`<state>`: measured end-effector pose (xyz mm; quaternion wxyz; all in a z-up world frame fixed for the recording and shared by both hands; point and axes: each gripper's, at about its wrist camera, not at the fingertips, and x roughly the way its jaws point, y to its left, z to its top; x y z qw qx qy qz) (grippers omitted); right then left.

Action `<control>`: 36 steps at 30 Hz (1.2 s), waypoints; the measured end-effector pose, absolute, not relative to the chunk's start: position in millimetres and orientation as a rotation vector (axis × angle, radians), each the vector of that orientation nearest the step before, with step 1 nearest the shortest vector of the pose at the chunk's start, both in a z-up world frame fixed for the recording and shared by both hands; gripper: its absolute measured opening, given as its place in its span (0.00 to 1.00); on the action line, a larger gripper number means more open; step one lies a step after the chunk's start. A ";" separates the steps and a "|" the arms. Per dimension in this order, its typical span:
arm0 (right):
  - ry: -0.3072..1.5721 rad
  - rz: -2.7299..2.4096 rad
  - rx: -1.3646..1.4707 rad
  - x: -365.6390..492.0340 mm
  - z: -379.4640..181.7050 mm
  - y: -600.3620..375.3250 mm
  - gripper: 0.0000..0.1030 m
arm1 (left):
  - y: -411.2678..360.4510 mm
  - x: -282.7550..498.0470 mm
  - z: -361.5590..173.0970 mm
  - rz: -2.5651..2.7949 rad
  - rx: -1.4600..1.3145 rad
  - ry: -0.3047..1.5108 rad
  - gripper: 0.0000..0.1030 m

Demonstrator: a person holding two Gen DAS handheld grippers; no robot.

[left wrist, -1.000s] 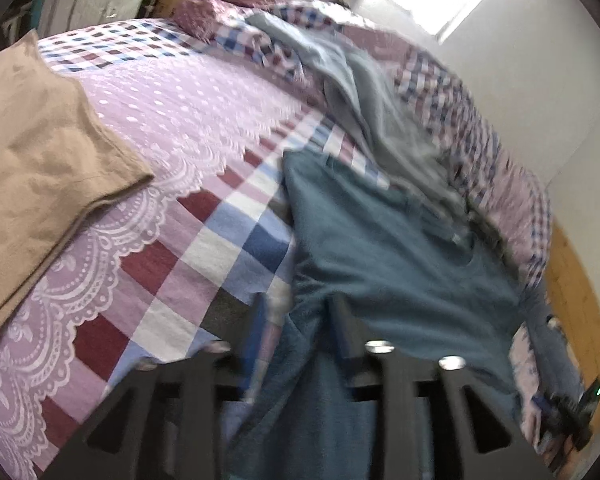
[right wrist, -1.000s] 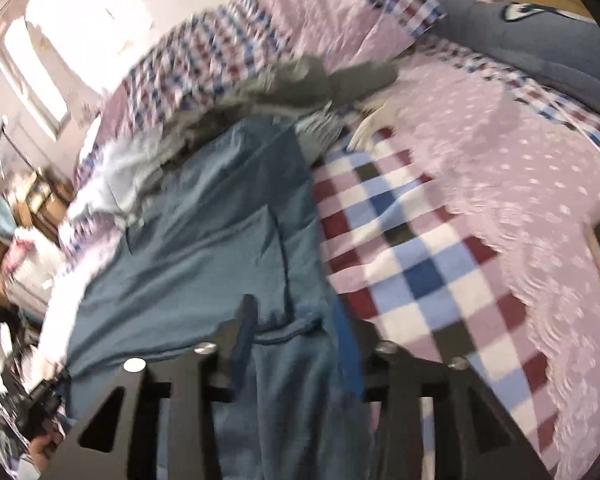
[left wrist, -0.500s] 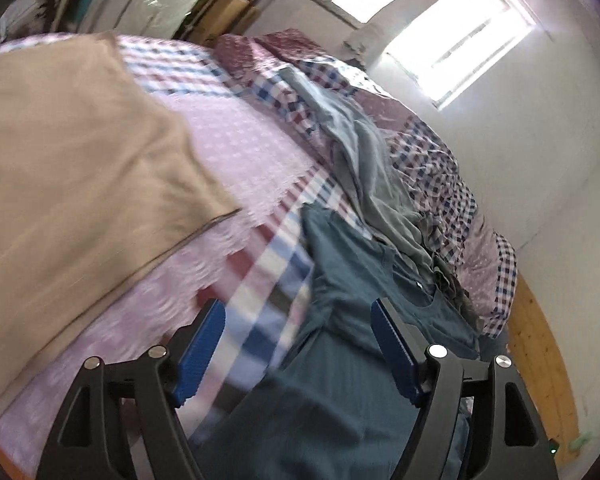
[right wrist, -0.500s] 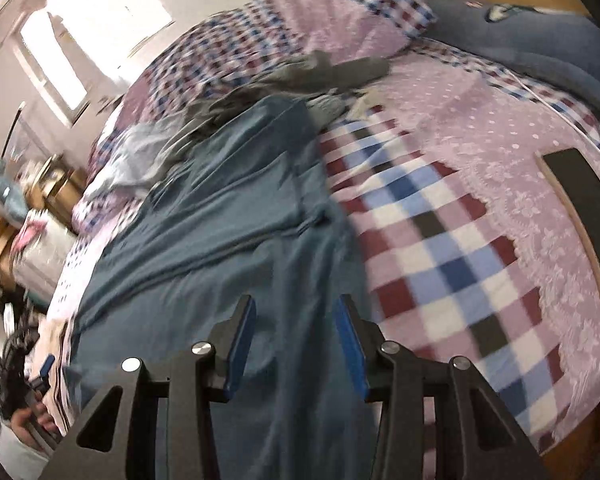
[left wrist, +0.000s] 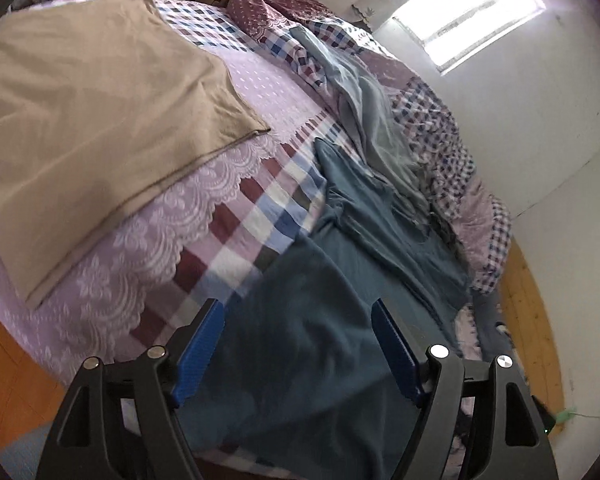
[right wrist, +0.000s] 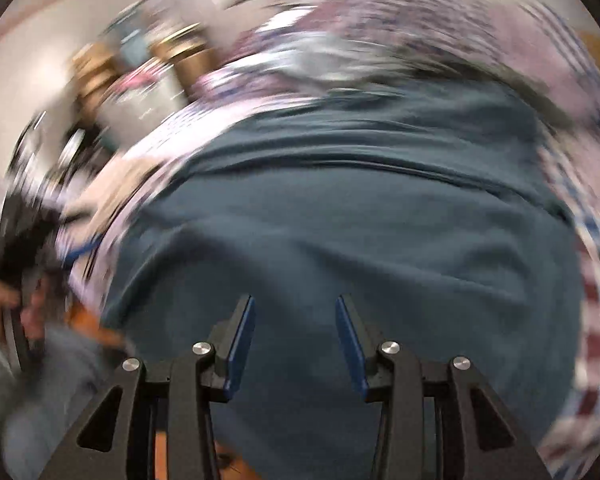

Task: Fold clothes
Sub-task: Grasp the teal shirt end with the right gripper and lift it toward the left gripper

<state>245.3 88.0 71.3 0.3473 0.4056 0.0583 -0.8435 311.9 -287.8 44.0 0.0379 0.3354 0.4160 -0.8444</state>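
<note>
A dark teal garment (left wrist: 320, 304) lies spread on the bed, its lower part toward the near edge and its upper part rumpled farther back. My left gripper (left wrist: 298, 312) hovers above its near end, open, with nothing between the blue pads. In the blurred right wrist view the same teal garment (right wrist: 360, 220) fills the middle, and my right gripper (right wrist: 296, 312) is open over it, holding nothing. A folded tan garment (left wrist: 92, 120) rests on the bed's left side. A grey-blue garment (left wrist: 364, 112) lies crumpled beyond the teal one.
The bed has a checked and lilac lace cover (left wrist: 236, 216). Wooden floor (left wrist: 4, 380) shows at lower left and at the right (left wrist: 528, 320). A white wall with a bright window (left wrist: 472, 12) stands behind. The person's hand (right wrist: 4, 312) and furniture (right wrist: 148, 68) appear blurred at left.
Both grippers let go of the teal garment and opened, then pulled back and up from the bed. The right wrist view has swung left fast and is now blurred.
</note>
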 end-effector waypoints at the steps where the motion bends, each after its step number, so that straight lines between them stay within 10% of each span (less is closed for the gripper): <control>1: 0.220 -2.153 1.018 257.8 69.2 73.9 0.44 | -288.4 315.8 43.5 -2.588 1.024 1.300 0.77; 10: 0.731 -1.891 0.847 338.1 16.4 -23.2 0.42 | -268.1 333.8 40.2 -2.618 1.148 1.303 0.80; 28: 1.006 -1.826 0.724 359.4 -29.1 -63.4 0.40 | -273.7 332.5 27.2 -2.587 1.168 1.412 0.80; 36: 0.795 -1.872 0.822 324.5 -1.7 -48.6 0.04 | -277.0 333.0 26.8 -2.571 1.131 1.440 0.80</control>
